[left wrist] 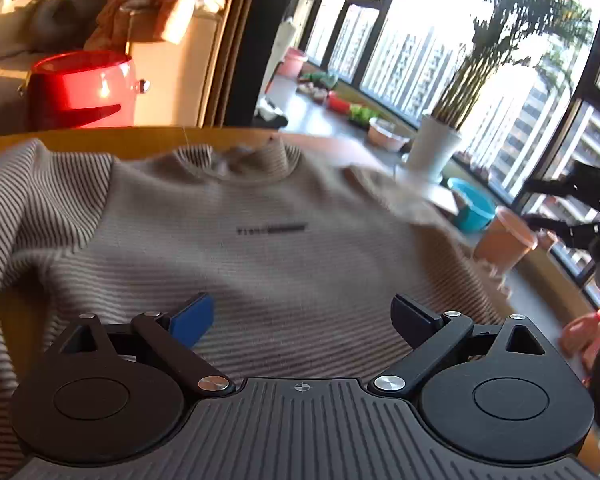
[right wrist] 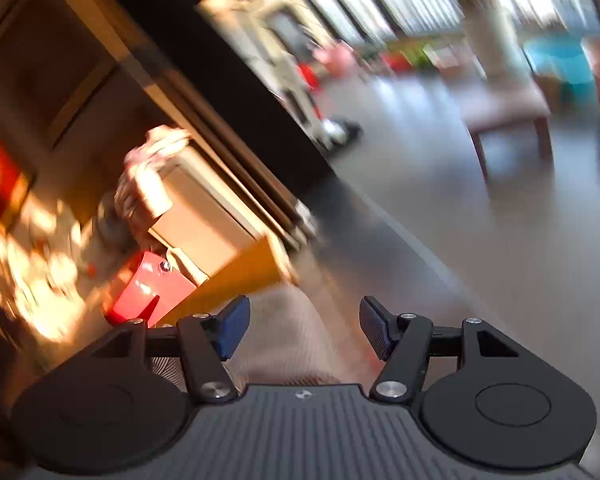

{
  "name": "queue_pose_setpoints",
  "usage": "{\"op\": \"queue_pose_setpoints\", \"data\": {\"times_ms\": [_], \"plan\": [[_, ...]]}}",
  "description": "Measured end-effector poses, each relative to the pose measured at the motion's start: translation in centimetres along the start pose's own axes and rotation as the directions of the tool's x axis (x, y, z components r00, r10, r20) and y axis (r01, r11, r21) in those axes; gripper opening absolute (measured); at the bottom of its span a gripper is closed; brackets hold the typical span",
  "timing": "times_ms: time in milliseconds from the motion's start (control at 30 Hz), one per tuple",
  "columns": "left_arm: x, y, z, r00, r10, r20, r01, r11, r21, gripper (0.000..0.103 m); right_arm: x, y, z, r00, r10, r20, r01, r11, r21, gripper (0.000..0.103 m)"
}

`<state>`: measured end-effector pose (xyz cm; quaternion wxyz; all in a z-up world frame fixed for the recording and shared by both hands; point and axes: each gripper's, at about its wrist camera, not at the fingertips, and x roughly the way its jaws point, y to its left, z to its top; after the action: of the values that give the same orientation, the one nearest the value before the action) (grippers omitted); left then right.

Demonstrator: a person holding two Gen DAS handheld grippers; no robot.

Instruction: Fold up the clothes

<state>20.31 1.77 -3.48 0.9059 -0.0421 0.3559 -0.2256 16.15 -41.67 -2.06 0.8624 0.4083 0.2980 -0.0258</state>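
Left gripper (left wrist: pixel 302 322) tilted down over sweater (left wrist: pixel 236 248), fingers apart.

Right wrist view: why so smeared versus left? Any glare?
Right wrist view: heavy motion blur and a tilted scene; only the right hand-held gripper stays sharp, jaws open. Left wrist view: mostly sharp on the striped sweater and the left hand-held gripper, jaws open; the windows are blown out, with warm glare on the red bin and fisheye bending.
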Motion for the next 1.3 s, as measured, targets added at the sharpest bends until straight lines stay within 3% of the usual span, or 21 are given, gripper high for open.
{"op": "queue_pose_setpoints", "data": {"times_ms": [67, 133, 233, 333, 433, 600, 700, 800, 933, 1000, 1067, 1100, 1200, 1300], "plan": [[0.1, -0.9, -0.7, 0.999, 0.032, 0.027, -0.033, 0.997, 0.064, 0.101, 1.0, -5.9, -1.5, 0.997, 0.067, -0.042, -0.056, 0.975, 0.215, 0.061], [0.1, -1.1, -0.9, 0.999, 0.035, 0.031, -0.037, 0.997, 0.070, 0.102, 2.1, -11.5, -3.1, 0.986, 0.151, -0.065, -0.111, 0.903, 0.415, 0.061], [0.2, -0.9, -0.9, 0.999, 0.032, 0.028, -0.034, 0.998, 0.059, 0.103, 4.4, -18.5, -6.3, 0.957, 0.282, -0.072, -0.165, 0.730, 0.664, 0.061], [0.5, -1.7, -0.9, 0.997, 0.072, 0.012, -0.073, 0.992, 0.106, 0.103, 7.4, -22.1, -10.7, 0.924, 0.372, -0.083, -0.158, 0.572, 0.805, 0.063], [1.2, -3.0, -1.0, 0.992, 0.127, -0.009, -0.123, 0.977, 0.176, 0.103, 10.3, -22.9, -13.9, 0.888, 0.451, -0.089, -0.161, 0.485, 0.860, 0.066], [1.2, -3.1, -1.2, 0.991, 0.132, -0.011, -0.128, 0.975, 0.184, 0.103, 14.3, -21.3, -16.2, 0.831, 0.552, -0.070, -0.186, 0.395, 0.900, 0.068], [1.2, -3.3, -1.3, 0.990, 0.137, -0.012, -0.132, 0.973, 0.190, 0.103, 15.3, -21.1, -17.2, 0.812, 0.583, -0.030, -0.199, 0.324, 0.925, 0.068], [1.1, -3.2, -1.3, 0.991, 0.135, -0.011, -0.130, 0.974, 0.187, 0.103, 15.9, -21.1, -17.4, 0.809, 0.588, 0.031, -0.223, 0.257, 0.940, 0.069], [1.0, -3.1, -1.3, 0.992, 0.127, -0.008, -0.124, 0.976, 0.179, 0.103, 17.0, -21.4, -16.6, 0.849, 0.519, 0.097, -0.248, 0.230, 0.941, 0.069], [0.9, -2.9, -1.3, 0.993, 0.121, -0.005, -0.118, 0.978, 0.171, 0.103, 18.1, -21.2, -15.7, 0.846, 0.514, 0.143, -0.282, 0.203, 0.938, 0.069], [0.9, -2.8, -1.3, 0.993, 0.114, -0.003, -0.112, 0.980, 0.163, 0.103, 19.0, -20.2, -13.9, 0.828, 0.533, 0.175, -0.332, 0.215, 0.918, 0.069], [0.8, -2.8, -1.3, 0.994, 0.111, -0.001, -0.109, 0.981, 0.159, 0.103, 19.2, -19.6, -12.7, 0.819, 0.544, 0.182, -0.359, 0.237, 0.903, 0.066], [0.6, -2.6, -1.4, 0.995, 0.099, 0.004, -0.099, 0.985, 0.144, 0.103, 18.2, -17.7, -8.2, 0.802, 0.569, 0.181, -0.438, 0.354, 0.827, 0.063], [0.4, -2.3, -1.3, 0.996, 0.084, 0.011, -0.084, 0.989, 0.125, 0.103, 15.6, -15.0, -3.0, 0.807, 0.574, 0.140, -0.486, 0.509, 0.711, 0.063]]}}
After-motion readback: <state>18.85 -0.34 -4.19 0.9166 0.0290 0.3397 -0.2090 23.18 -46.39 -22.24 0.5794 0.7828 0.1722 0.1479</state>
